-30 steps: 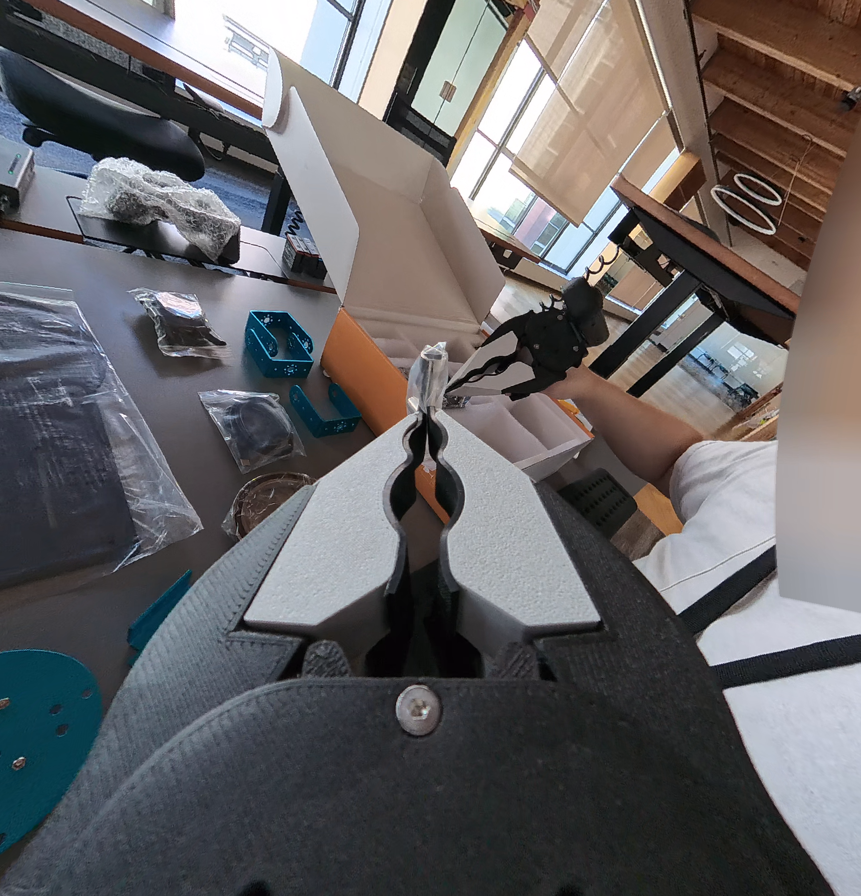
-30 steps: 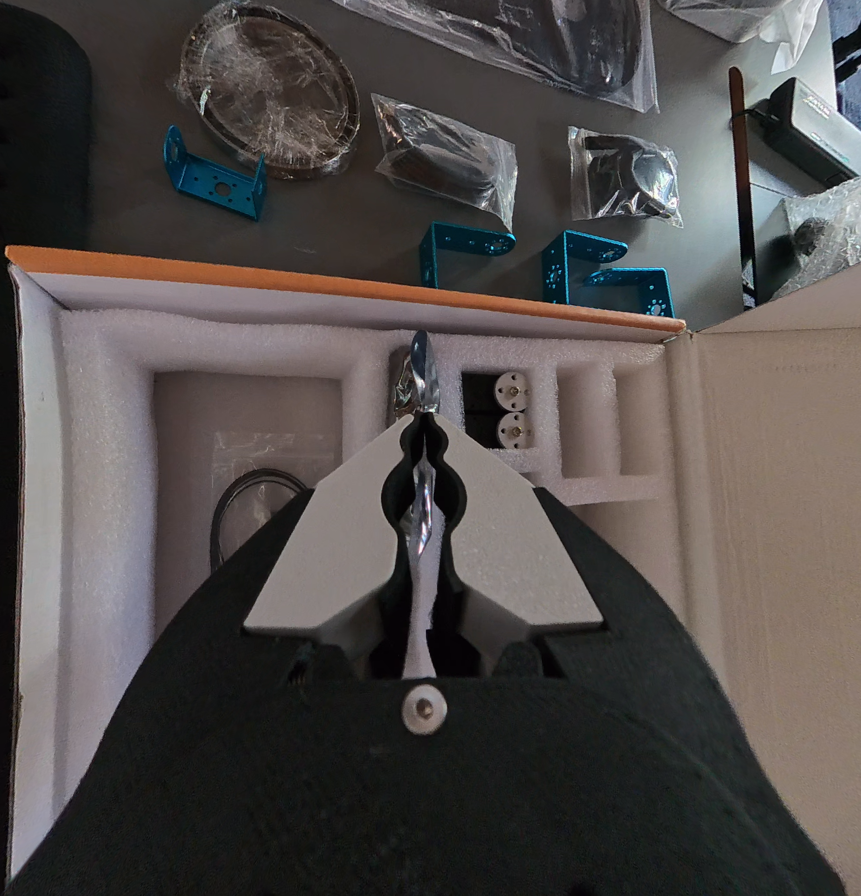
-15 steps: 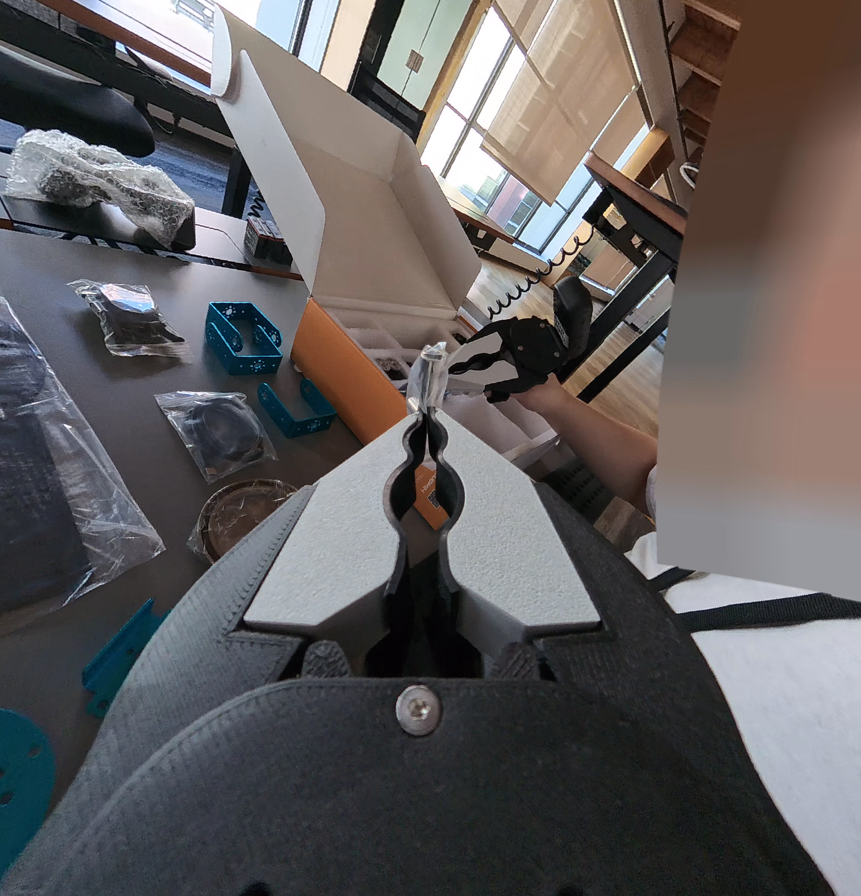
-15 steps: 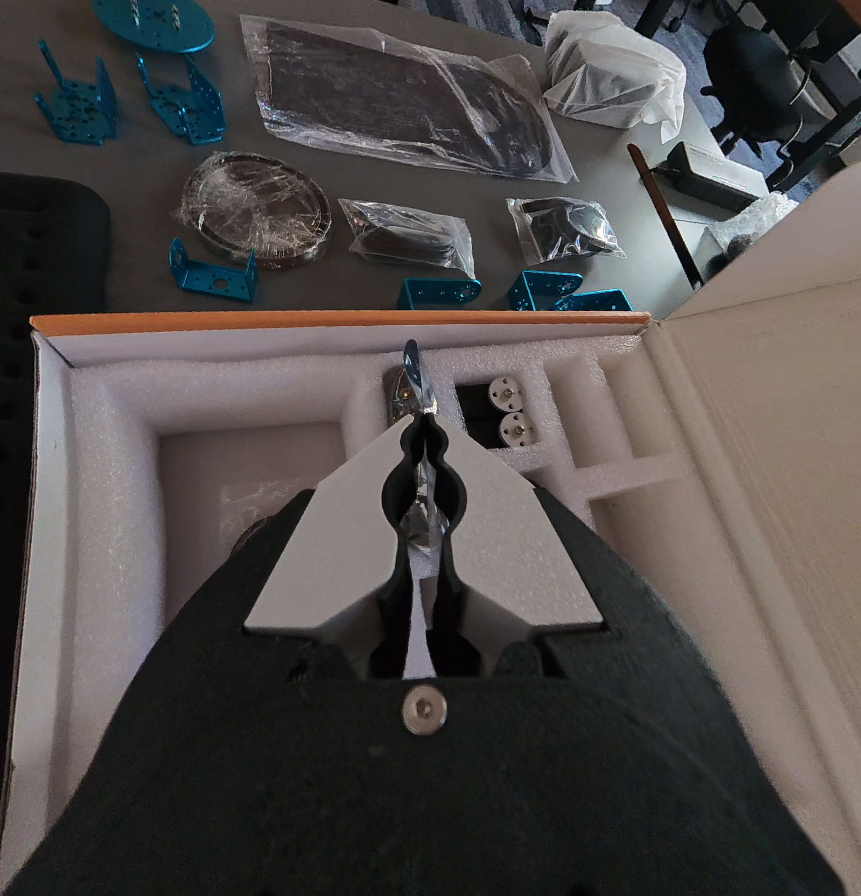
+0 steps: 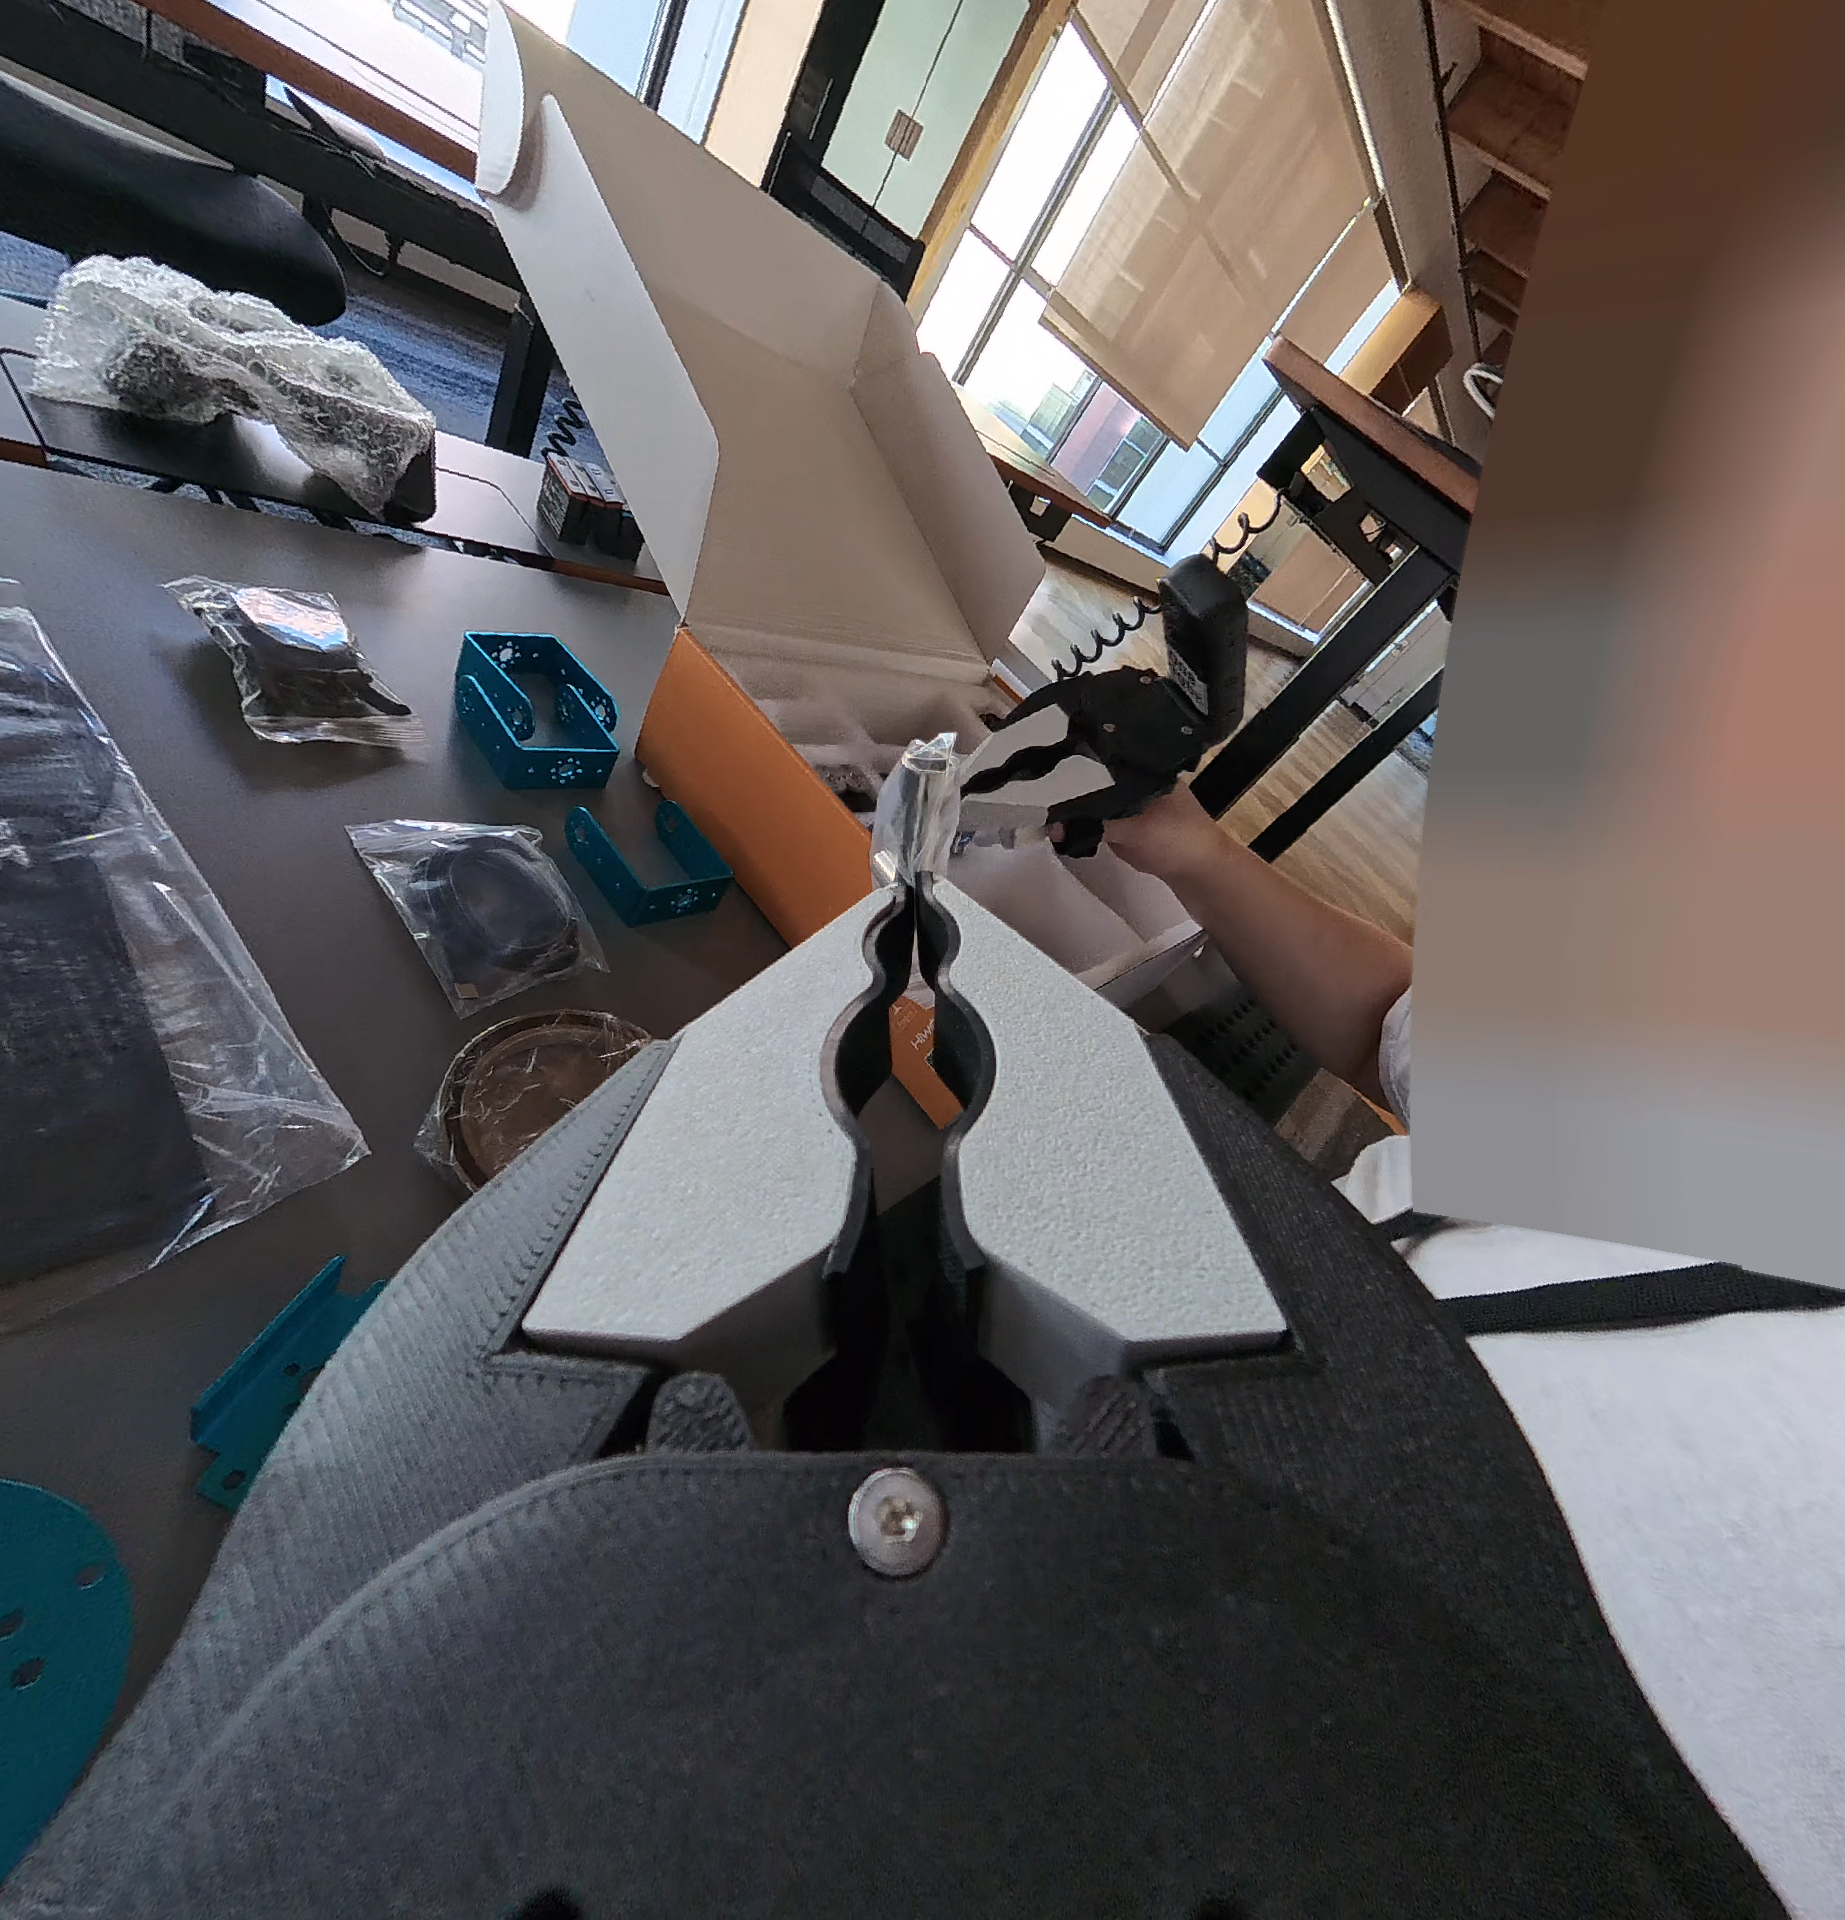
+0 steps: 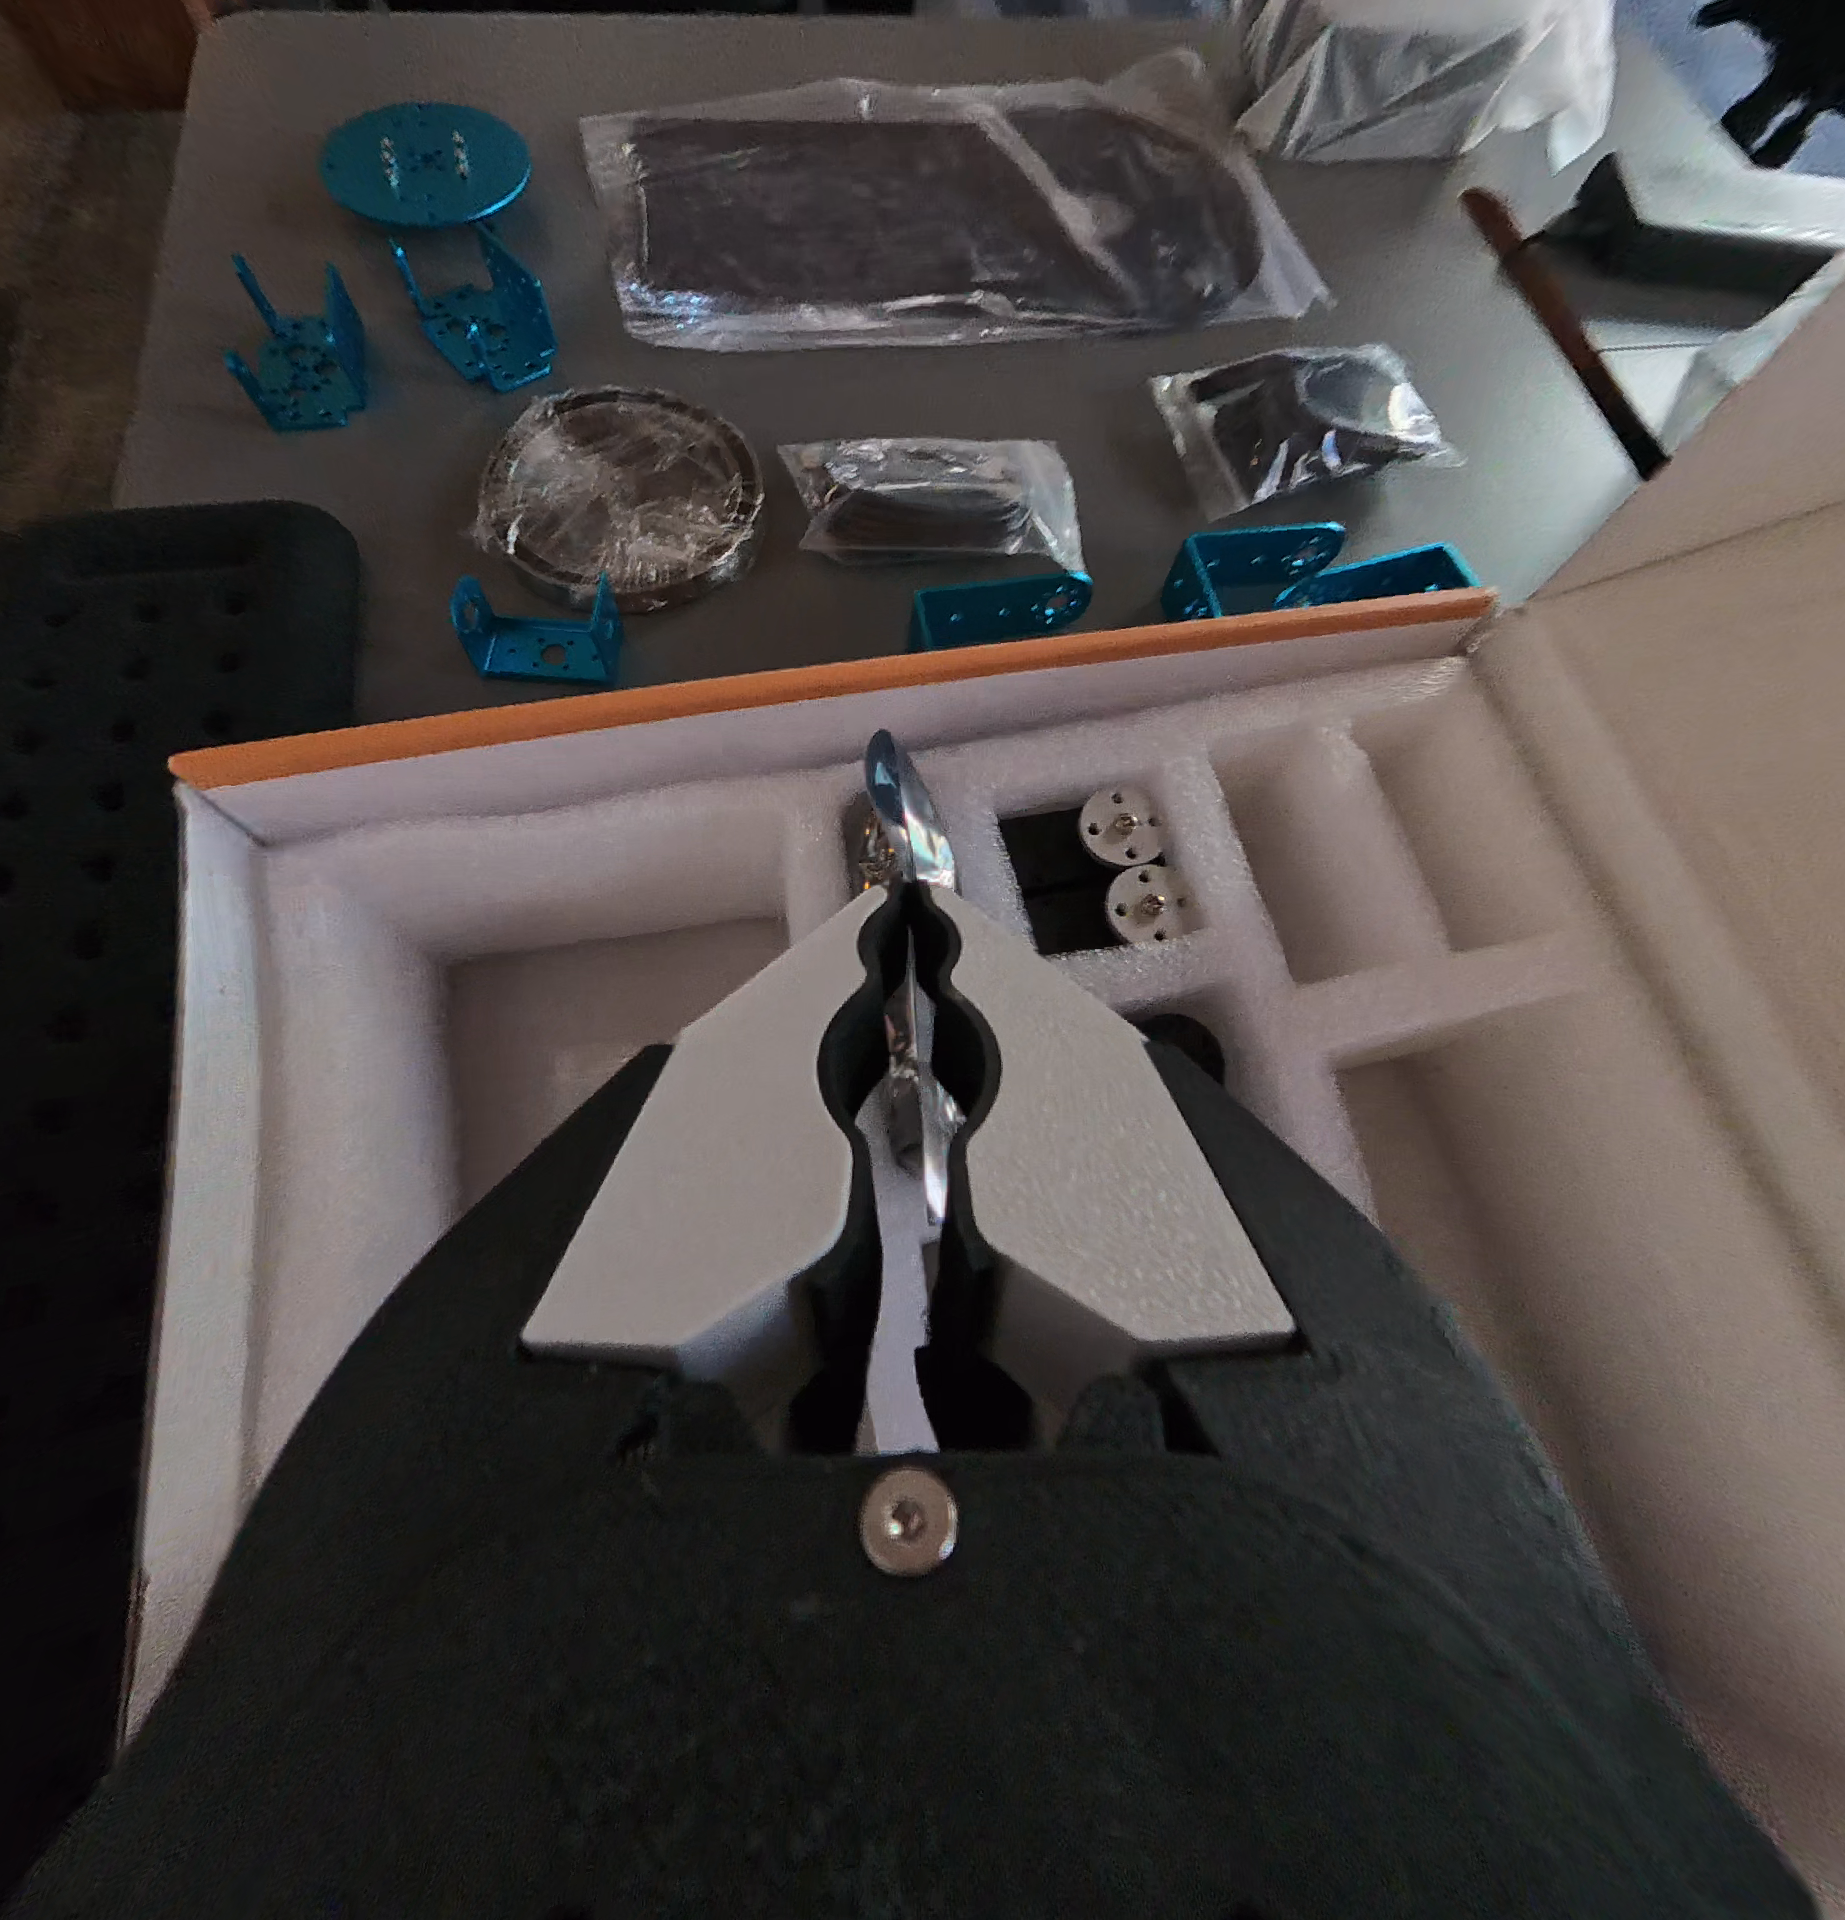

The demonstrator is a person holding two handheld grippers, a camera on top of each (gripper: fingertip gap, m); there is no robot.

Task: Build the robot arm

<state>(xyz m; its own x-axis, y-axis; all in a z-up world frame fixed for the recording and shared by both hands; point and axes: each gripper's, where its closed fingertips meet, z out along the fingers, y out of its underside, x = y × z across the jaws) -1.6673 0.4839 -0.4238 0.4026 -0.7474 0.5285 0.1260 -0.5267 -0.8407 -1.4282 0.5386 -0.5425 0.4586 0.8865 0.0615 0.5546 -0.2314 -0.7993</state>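
Since half a second ago the right gripper [image 6: 910,904] has risen off the open box [image 6: 689,707], so more tabletop [image 6: 274,104] shows. Its fingers are pinched on a small clear bag [image 6: 902,821], held above the foam slots. Left gripper [image 5: 913,894] is clamped on the same bag [image 5: 918,800], stretched between both tips.

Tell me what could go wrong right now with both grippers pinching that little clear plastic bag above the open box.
1. The left gripper and the right gripper both grip thin edges of the clear bag; pulling apart might tear it and spill its small contents.
2. Anything dropped would likely fall into the foam insert of the orange box, where deep pockets could hide it.
3. The film may slip, since only a sliver is clamped.
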